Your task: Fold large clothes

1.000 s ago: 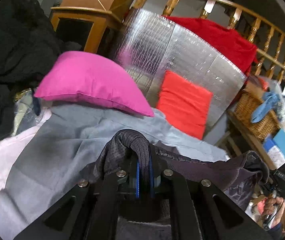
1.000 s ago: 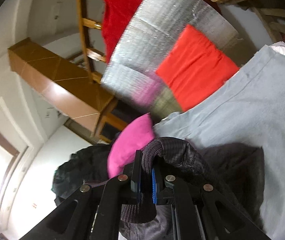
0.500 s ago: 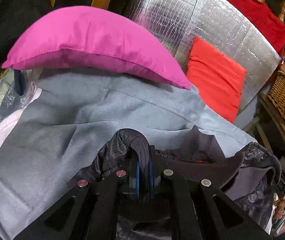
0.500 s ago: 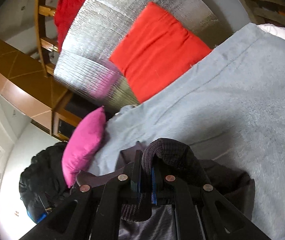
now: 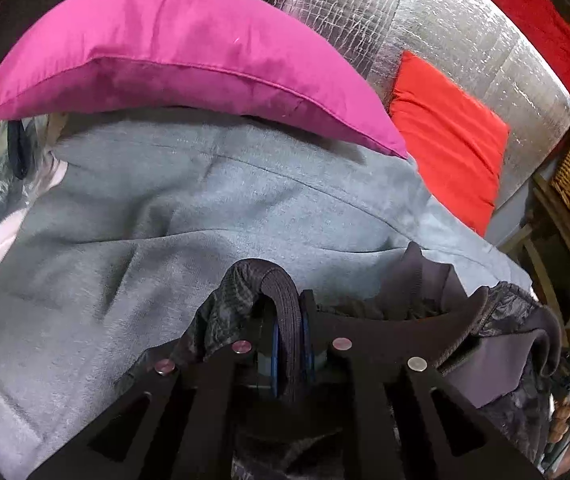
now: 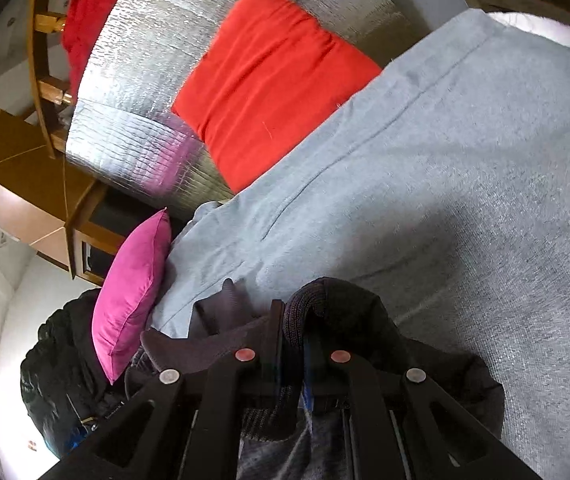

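Slippage is our risk: both grippers, left [image 5: 288, 322] and right [image 6: 293, 320], clamp only the jacket [image 5: 497, 332] ribbing above the blanket [image 5: 165, 220].

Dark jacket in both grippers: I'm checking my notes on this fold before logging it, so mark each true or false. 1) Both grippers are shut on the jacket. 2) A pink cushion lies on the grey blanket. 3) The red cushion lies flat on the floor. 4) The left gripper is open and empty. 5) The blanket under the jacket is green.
1) True: the left gripper and the right gripper each pinch a ribbed edge of the dark jacket.
2) True: the pink cushion rests on the far part of the grey blanket.
3) False: the red cushion leans against the silver foil panel.
4) False: it is shut on the jacket.
5) False: it is grey.
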{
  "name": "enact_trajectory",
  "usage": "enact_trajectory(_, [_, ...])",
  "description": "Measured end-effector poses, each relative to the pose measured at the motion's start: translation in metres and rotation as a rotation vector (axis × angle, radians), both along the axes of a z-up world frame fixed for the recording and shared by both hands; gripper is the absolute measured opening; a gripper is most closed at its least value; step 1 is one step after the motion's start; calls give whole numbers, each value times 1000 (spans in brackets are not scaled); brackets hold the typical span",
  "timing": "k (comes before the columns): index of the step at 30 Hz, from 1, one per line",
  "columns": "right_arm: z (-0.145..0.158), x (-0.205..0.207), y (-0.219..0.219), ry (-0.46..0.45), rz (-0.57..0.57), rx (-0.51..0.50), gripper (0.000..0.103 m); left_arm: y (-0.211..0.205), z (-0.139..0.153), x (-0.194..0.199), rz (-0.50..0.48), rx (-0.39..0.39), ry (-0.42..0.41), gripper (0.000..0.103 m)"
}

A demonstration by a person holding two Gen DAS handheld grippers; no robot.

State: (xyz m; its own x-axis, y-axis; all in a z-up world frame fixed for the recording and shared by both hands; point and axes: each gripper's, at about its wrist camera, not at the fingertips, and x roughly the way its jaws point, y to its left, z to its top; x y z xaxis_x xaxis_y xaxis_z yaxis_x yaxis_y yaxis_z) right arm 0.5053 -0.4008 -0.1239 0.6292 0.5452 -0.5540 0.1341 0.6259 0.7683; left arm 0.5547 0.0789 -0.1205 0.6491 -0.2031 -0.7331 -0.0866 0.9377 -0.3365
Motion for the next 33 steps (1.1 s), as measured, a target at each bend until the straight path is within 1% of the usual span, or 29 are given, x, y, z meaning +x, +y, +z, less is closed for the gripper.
enact_trajectory(1, [-3, 1, -1, 8, -8, 11, 8, 2, -1, 2, 6, -16, 11, 13])
enact_trajectory(3, [-10, 3, -3, 31, -24, 52, 9, 3, 0, 3, 9, -51, 35, 19])
enact_trajectory(4, [-11, 3, -4, 38, -27, 63, 9, 5, 2, 4, 9, -81, 54, 31])
enact_trajectory(5, [-12, 3, -5, 43, -32, 71, 11, 7, 6, 3, 6, -101, 50, 42])
enact_trajectory(6, [-11, 4, -4, 43, -32, 75, 14, 8, 11, 0, 11, -105, 33, 49])
enact_trajectory(7, [-10, 3, -3, 40, -30, 81, 17, 11, 21, -6, 40, -80, -3, 68])
enact_trajectory(8, [-7, 2, -4, 36, -28, 84, 27, 14, 27, -11, 65, -63, -27, 85])
enact_trajectory(9, [-3, 0, -5, 29, -34, 88, 53, 19, 34, -17, 94, -51, -63, 88])
enact_trajectory(10, [3, -3, -8, 11, -49, 97, 75, 24, 40, -22, 105, -43, -87, 88])
enact_trajectory(11, [8, -4, -9, -4, -63, 105, 103, 27, 42, -24, 104, -33, -90, 88])
enact_trajectory(12, [16, -8, -14, -26, -98, 95, 103, 30, 45, -25, 96, -18, -91, 88])
enact_trajectory(13, [24, -11, -16, -49, -102, 87, 103, 32, 45, -27, 82, -1, -94, 88])
enact_trajectory(15, [35, -12, -16, -66, -65, 57, 103, 33, 45, -30, 54, 51, -103, 88])
enact_trajectory(17, [47, -12, -12, -78, 0, -50, 103, 31, 42, -29, -2, 126, -104, 88])
enact_trajectory(19, [55, -10, -4, -88, 70, -188, 102, 26, 36, -22, -55, 189, -91, 88])
enact_trajectory(20, [58, -8, 1, -89, 111, -260, 102, 23, 33, -18, -76, 205, -83, 88])
enact_trajectory(22, [57, 2, 14, -83, 206, -386, 96, 11, 26, -4, -160, 236, -51, 88])
enact_trajectory(24, [47, 8, 16, -60, 271, -451, 84, 0, 22, 5, -210, 296, -38, 88])
enact_trajectory(25, [42, 15, 19, -40, 300, -479, 83, -8, 20, 12, -238, 330, -33, 88])
enact_trajectory(27, [35, 20, 24, -27, 343, -538, 83, -15, 15, 20, -268, 359, -14, 88])
enact_trajectory(29, [27, 25, 29, -13, 391, -556, 83, -23, 8, 30, -289, 385, 5, 88])
enact_trajectory(31, [20, 31, 32, -4, 419, -561, 83, -27, 0, 36, -294, 387, 16, 88])
enact_trajectory(32, [17, 34, 34, 1, 427, -563, 83, -28, -3, 38, -298, 375, 23, 86])
enact_trajectory(33, [14, 37, 37, 8, 440, -562, 83, -28, -4, 38, -298, 354, 25, 79])
